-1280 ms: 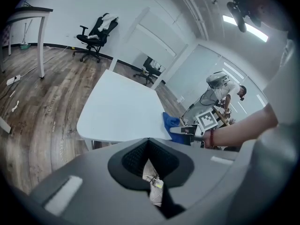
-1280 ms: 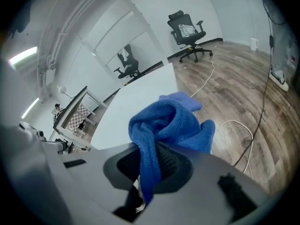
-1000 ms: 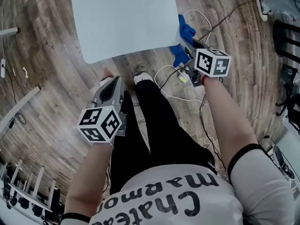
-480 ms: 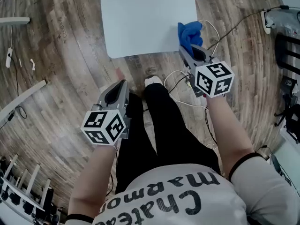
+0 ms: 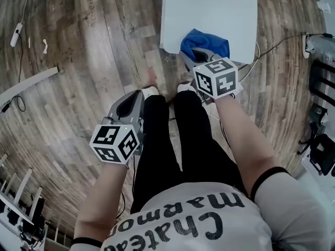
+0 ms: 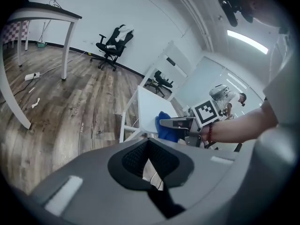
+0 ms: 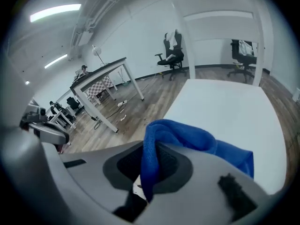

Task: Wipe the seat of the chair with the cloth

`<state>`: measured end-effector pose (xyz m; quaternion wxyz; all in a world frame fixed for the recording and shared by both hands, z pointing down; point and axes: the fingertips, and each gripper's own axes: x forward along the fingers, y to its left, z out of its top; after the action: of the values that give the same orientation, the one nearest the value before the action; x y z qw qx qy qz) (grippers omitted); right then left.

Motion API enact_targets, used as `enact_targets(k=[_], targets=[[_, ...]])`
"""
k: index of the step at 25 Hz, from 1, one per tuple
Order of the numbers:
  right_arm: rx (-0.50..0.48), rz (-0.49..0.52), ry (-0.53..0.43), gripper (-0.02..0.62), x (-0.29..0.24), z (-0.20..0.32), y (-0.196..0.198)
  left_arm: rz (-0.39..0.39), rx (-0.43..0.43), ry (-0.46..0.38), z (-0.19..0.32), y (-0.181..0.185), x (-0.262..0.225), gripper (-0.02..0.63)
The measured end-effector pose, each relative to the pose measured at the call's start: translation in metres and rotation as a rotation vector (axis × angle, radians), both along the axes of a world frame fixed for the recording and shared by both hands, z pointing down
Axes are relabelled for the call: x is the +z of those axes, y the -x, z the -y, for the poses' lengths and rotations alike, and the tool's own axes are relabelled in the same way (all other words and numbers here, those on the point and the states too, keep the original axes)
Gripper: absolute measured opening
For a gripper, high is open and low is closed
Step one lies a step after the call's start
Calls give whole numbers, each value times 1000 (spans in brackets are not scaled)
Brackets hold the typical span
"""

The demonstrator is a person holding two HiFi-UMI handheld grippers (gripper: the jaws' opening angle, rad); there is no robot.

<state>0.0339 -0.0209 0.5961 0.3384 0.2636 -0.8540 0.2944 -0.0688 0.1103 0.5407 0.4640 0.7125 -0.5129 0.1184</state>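
cloth (image 7: 187,142) clamped in right hand-held gripper (image 7: 146,175), head view hides grip

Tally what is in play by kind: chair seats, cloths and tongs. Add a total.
chair seat: 1, white
cloth: 1, blue
tongs: 2, left tongs shut on nothing, right tongs shut on the cloth
Total: 4
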Motion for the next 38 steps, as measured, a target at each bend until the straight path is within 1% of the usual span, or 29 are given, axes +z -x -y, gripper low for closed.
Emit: enact_targets(k=[3,5,8,12,14,16,21,23,25,28,31,34,38], targets=[[37,-20,17,40,9,-1,23,37,51,-39,-1,26,2,8],[60,-9,37,40,14,-1,38,72,83,-56,0,43,6,8],[75,11,81,40,27,-3,50,93,94,-68,-1,56,12,8],[93,47,135,40,42,4,51,61,61,-59,7,44,18,8],[93,65,155,40,47,5,49,39,53,-45,9,30,22,8],[106,86,173,40,51,6,41,31,62,-37,11,13,23,8],[194,127,220,40,57,13,-4,30,90,-31,18,-32,20,8],[206,130,229,40,58,14,-26,33,95,-27,22,-49,20,8],[212,131,233,40,59,18,-52,38,104,-29,29,-69,19,8],[243,142,241,40,60,26,-96,44,144,-40,41,-106,17,8],[306,175,248,40,61,34,-133,46,184,-46,50,-137,13,8],[381,199,264,40,62,40,-162,58,213,-39,56,-161,11,8],[431,212,265,38,62,46,-203,54,228,-36,66,-195,7,8]])
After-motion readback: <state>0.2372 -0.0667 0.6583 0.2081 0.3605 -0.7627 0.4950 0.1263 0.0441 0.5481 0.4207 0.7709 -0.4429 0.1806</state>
